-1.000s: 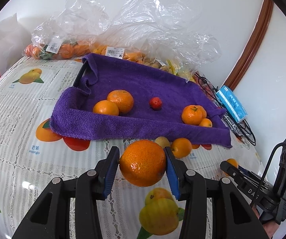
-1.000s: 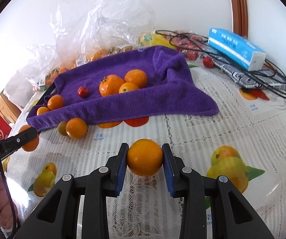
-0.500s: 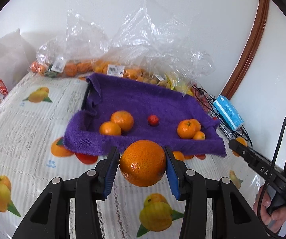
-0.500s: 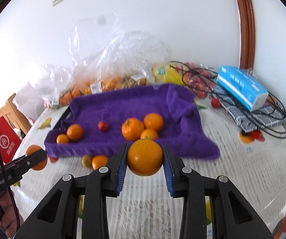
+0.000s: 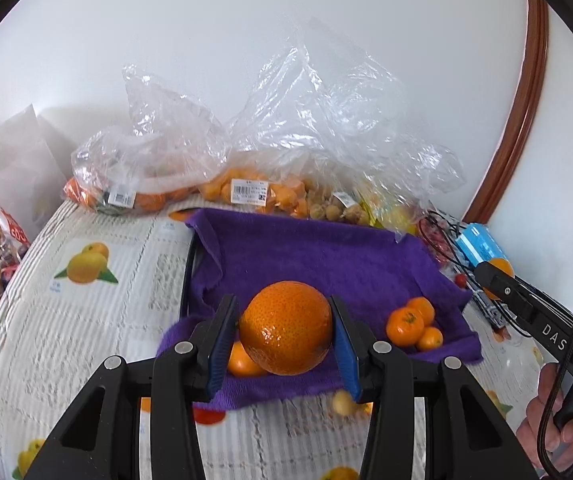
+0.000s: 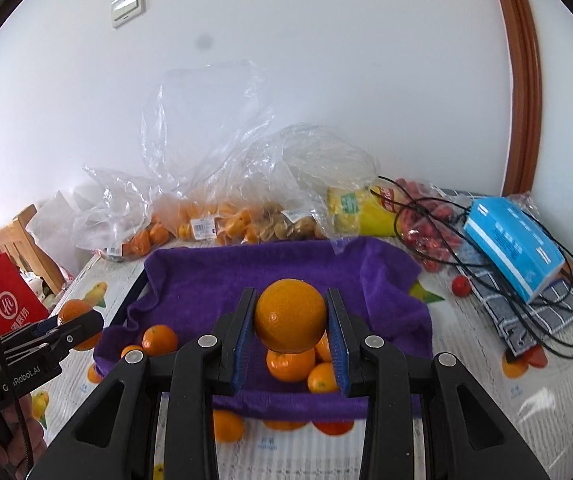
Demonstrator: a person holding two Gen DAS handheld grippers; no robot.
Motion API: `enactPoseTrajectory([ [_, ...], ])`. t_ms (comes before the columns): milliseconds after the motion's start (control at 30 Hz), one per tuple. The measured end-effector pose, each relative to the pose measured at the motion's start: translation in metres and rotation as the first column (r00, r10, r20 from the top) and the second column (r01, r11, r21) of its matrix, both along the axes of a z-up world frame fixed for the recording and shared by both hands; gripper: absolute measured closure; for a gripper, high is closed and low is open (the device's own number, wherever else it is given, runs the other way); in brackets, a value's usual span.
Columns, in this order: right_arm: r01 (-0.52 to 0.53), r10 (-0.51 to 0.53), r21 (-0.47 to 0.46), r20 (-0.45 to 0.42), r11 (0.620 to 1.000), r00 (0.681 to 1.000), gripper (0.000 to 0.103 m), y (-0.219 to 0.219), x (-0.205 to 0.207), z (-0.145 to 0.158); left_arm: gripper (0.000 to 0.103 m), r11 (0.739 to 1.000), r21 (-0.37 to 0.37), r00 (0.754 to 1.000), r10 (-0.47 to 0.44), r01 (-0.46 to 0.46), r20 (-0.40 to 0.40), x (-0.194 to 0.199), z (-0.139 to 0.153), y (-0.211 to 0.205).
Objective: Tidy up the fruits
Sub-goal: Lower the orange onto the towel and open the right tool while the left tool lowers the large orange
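Observation:
My left gripper (image 5: 284, 338) is shut on a large orange (image 5: 286, 328), held in the air over the near edge of a purple towel (image 5: 326, 256). My right gripper (image 6: 290, 330) is shut on a smaller orange (image 6: 290, 316), also lifted above the purple towel (image 6: 246, 276). Several small oranges (image 5: 410, 324) lie on the towel. In the right wrist view more of these oranges (image 6: 160, 338) rest on the cloth, partly hidden behind my fingers. Each gripper shows at the edge of the other's view.
Clear plastic bags of fruit (image 5: 246, 192) line the wall behind the towel. A blue tissue pack (image 6: 514, 244), black cables (image 6: 486, 272) and a red tomato (image 6: 461, 286) lie right. Loose oranges (image 6: 226, 426) sit on the fruit-print tablecloth (image 5: 86, 320) before the towel.
Both grippers rose from near the tablecloth and moved toward the towel, each keeping its orange. The table and towel now look lower and farther below.

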State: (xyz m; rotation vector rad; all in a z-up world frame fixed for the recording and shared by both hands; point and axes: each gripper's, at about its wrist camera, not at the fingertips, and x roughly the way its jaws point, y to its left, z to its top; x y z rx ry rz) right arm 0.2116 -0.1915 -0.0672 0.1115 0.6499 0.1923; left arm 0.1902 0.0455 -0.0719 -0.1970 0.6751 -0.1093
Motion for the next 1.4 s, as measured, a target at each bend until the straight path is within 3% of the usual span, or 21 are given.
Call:
enactPoseTrajectory([
  [367, 0.0, 0.0, -0.044, 0.007, 0.999, 1.0, 0.069, 0.016, 0.039, -0.009, 0.06, 0.998, 0.026, 0.998, 0.05, -0.049, -0.024, 0.046, -0.011, 0.007],
  [633, -0.033, 0.032, -0.056, -0.021, 0.998, 0.999, 0.069, 0.017, 0.047, -0.038, 0.06, 0.998, 0.01, 0.996, 0.063, -0.062, -0.062, 0.05, -0.04, 0.014],
  [1000, -0.008, 0.008, -0.006, -0.066, 1.0, 0.998, 0.069, 0.006, 0.053, -0.053, 0.06, 0.999, 0.003, 0.997, 0.042, -0.042, -0.07, 0.051, -0.045, 0.009],
  [1400, -0.063, 0.058, -0.045, -0.11, 0.997, 0.992, 0.069, 0.024, 0.053, -0.068, 0.06, 1.0, 0.002, 0.997, 0.03, -0.029, -0.073, 0.051, -0.046, 0.006],
])
